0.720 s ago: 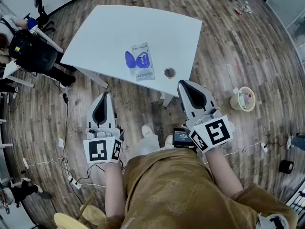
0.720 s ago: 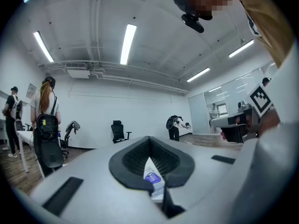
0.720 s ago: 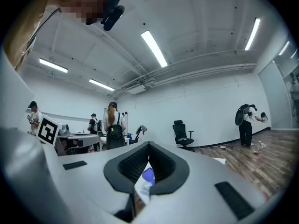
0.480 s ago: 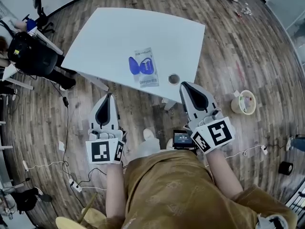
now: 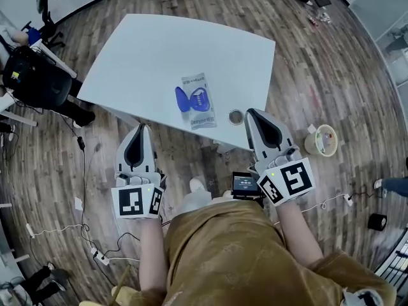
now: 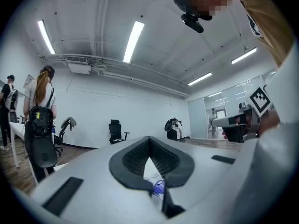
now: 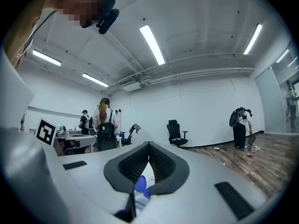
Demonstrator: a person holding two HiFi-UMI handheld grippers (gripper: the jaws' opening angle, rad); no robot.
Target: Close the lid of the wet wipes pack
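no text is legible; the print on the wet wipes pack (image 5: 198,101) is too small.

The head camera is looking steeply down from well above onto the white rectangular table (image 5: 159,50) and the brown plank floor (image 5: 331,62). Each gripper camera is riding low behind its own jaws, on the grey left gripper (image 6: 149,139) and the grey right gripper (image 7: 149,144), facing forward and tilting up toward the white ceiling (image 7: 196,27). All three views are sharing the pale wet wipes pack with the blue lid (image 5: 199,101).

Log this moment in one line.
wipes pack: on table | lid: open | left gripper: shut, empty | right gripper: shut, empty
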